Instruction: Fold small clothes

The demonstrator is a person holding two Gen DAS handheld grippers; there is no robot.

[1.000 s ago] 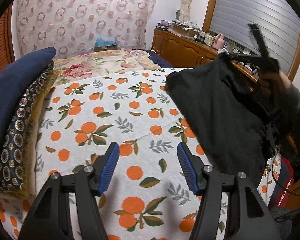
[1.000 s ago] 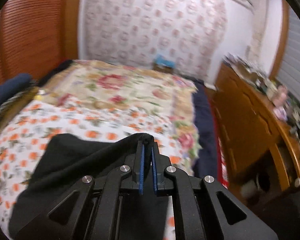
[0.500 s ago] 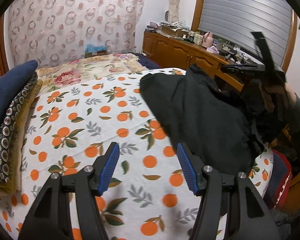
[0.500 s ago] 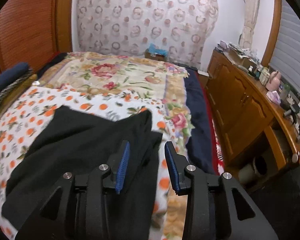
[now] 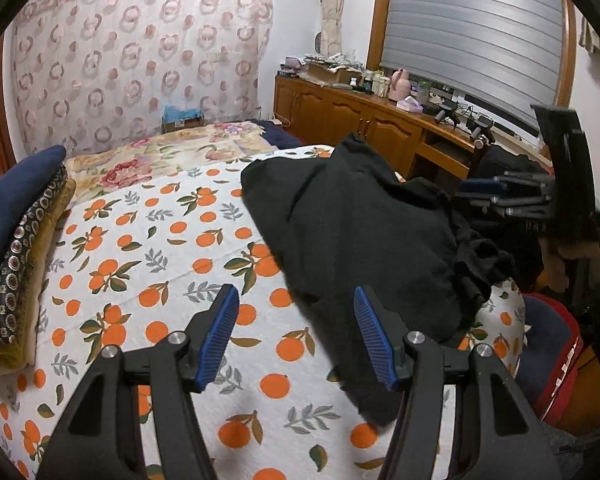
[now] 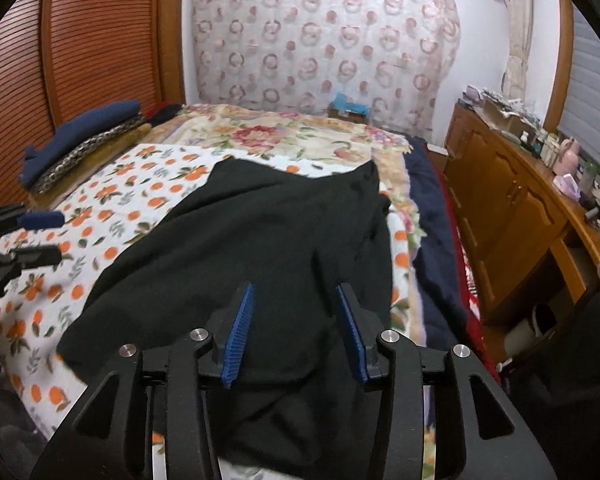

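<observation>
A garment (image 6: 244, 240) lies spread on the bedsheet (image 5: 140, 264) directly ahead of and beneath the right gripper (image 6: 294, 332), whose opening jaws clasp nothing; it sits right of and ahead of the left gripper (image 5: 296, 340). Folded bedding (image 5: 16, 240) is stacked at that gripper's far left, a quilt (image 6: 284, 140) lies beyond the sheet, and a cabinet (image 6: 508, 216) stands to the right gripper's right

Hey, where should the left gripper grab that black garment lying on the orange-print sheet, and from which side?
Probably the near corner of the black garment, the flap that lies just in front of the left gripper. It rests flat and thin on the orange-print sheet, so come in low from the bare sheet side and slide one finger under the edge. The right gripper is opening above the cloth, not pinching it.
</observation>
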